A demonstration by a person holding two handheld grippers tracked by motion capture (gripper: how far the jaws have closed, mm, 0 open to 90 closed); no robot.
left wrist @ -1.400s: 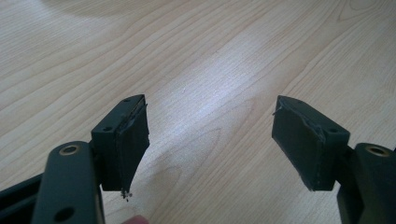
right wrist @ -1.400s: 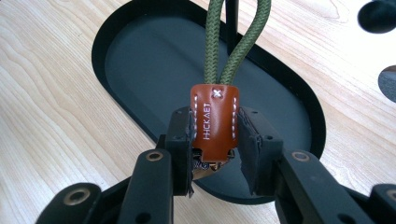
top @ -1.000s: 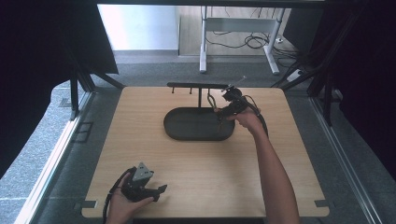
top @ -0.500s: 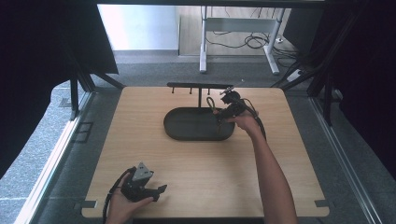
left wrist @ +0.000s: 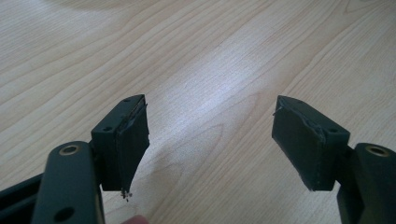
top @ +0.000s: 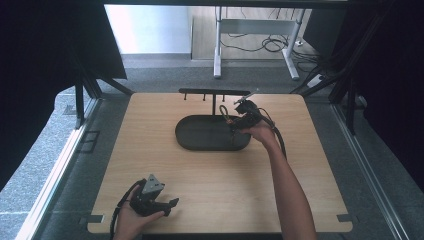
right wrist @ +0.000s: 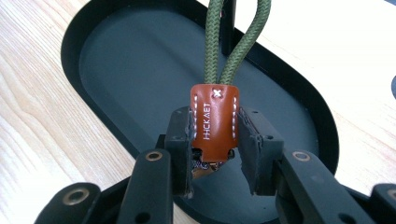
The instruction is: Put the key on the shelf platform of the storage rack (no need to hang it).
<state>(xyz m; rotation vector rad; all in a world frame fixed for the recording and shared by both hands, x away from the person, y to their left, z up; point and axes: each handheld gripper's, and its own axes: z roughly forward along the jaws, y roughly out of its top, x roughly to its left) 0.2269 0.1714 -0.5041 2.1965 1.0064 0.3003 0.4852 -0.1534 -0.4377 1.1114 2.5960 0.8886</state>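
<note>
Two grippers at a wooden table; one grasps a key strap over a dark oval tray.

Right gripper is clenched on a brown leather tab stamped "HICKMET" or similar, lettering partly unclear; a green braided cord loop rises from the tab. The strap hangs above the tray's right end, near a black hook rail. Left gripper rests at the near table edge, jaws spread wide, holding nothing.
</note>
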